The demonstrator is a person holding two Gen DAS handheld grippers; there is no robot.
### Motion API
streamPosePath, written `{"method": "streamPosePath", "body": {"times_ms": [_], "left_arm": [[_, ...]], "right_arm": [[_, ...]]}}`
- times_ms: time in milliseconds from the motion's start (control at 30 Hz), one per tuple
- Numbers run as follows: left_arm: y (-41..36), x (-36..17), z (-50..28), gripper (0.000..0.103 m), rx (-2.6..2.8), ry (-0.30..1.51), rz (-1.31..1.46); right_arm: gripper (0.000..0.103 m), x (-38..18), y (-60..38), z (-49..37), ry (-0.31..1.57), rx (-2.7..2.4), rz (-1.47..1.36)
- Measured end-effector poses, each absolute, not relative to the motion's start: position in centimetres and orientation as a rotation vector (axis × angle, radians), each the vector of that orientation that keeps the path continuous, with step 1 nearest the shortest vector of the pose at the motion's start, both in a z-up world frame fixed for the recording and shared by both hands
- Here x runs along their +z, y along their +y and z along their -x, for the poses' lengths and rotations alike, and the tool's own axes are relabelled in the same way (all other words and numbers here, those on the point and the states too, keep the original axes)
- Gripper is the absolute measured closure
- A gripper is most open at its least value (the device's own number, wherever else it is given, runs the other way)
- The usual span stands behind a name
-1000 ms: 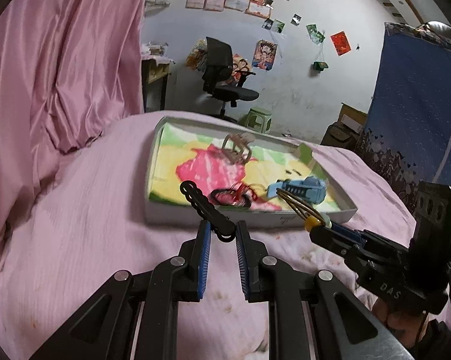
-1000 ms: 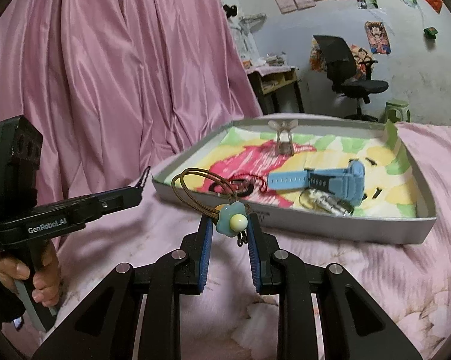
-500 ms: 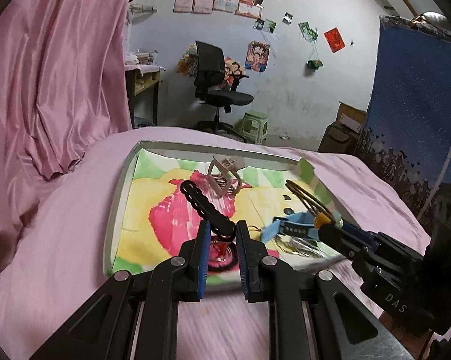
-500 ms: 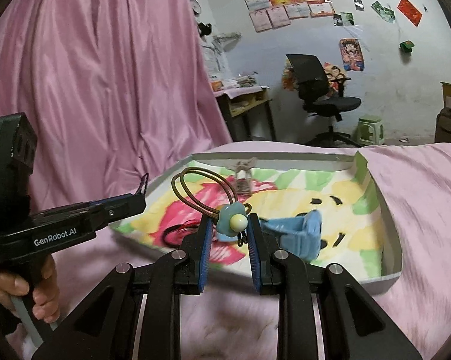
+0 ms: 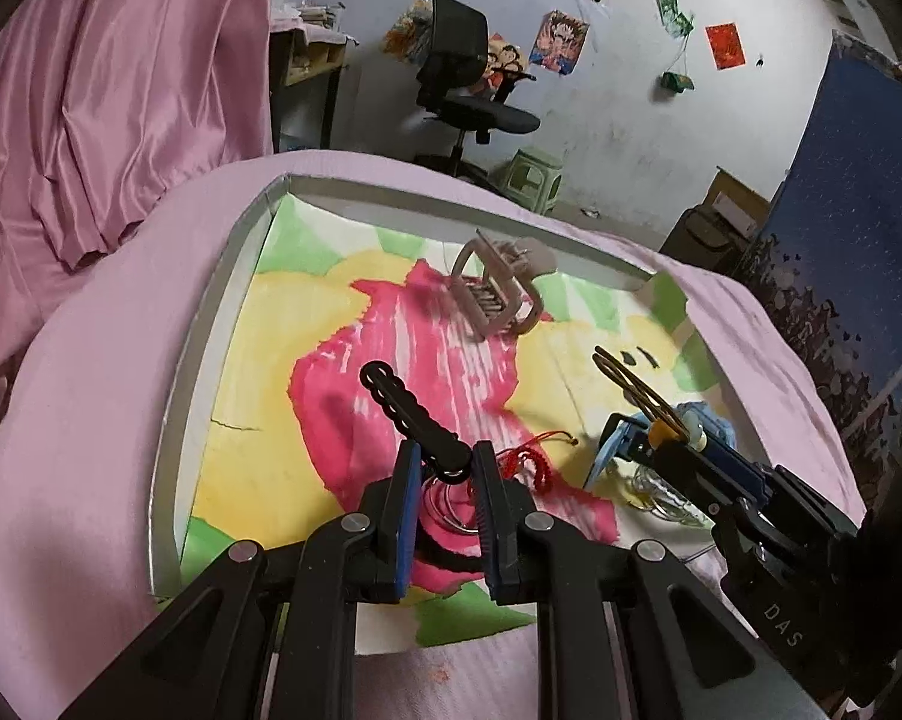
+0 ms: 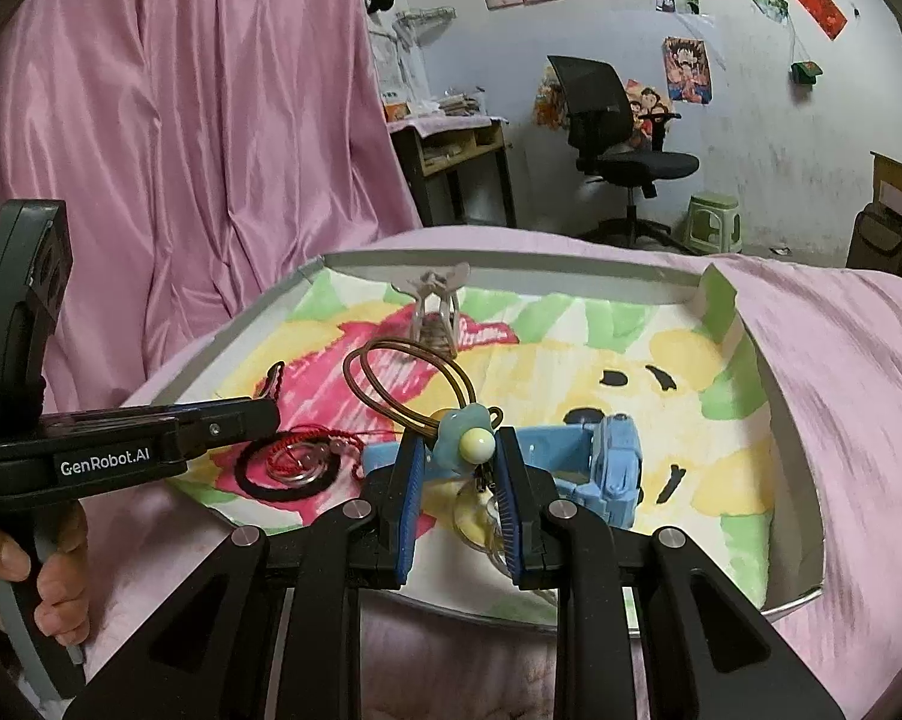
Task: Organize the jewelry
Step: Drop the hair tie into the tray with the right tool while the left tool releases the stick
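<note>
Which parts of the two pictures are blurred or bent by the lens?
Left wrist view: the hair clip in the tray is smeared by motion, while the left claw is sharp. Right wrist view: the bedsheet at right is streaked; the tray rim bows; the corners are dark.

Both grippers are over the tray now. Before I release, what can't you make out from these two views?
- Left wrist view: the clear ring under the left gripper is partly hidden by its fingers.
- Right wrist view: whatever lies beneath the right gripper near the blue watch is glassy and covered.
- Both views: whether the black hair clip and the flower hair tie touch the tray.
</note>
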State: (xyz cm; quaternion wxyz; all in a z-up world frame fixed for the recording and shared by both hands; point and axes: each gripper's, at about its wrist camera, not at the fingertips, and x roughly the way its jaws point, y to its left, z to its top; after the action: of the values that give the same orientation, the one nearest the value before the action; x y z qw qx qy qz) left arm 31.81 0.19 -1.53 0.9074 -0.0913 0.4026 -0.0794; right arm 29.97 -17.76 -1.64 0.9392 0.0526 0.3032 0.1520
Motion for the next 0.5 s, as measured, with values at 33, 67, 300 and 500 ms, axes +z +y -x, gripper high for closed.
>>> {"method": "streamPosePath", "body": {"times_ms": [33,67,300,500], "left_arm": [[0.09,-1.58,-31.81,0.087,-0.163,0.835,0.186],[0.06,-1.58,-31.87,0.087,-0.16,0.838,0.185],[0.14,-1.59,-32.03,0.086,-0.167,0.846,0.19],[0.3,-1.65,-31.98,0.086,-0.137,0.846,0.184]], "right_arm": [[0.082,-1.69,-17.69,-29.93,0.623,0.311,-0.105],[0.082,-1.69,-17.66,-29.84,0.625,0.311,-0.104],[0.082,-1.8,-17.69,-29.73,0.636,0.311,-0.099],[0.082,-1.88,-17.75,-29.76,0.641,0.31,-0.102]]}}
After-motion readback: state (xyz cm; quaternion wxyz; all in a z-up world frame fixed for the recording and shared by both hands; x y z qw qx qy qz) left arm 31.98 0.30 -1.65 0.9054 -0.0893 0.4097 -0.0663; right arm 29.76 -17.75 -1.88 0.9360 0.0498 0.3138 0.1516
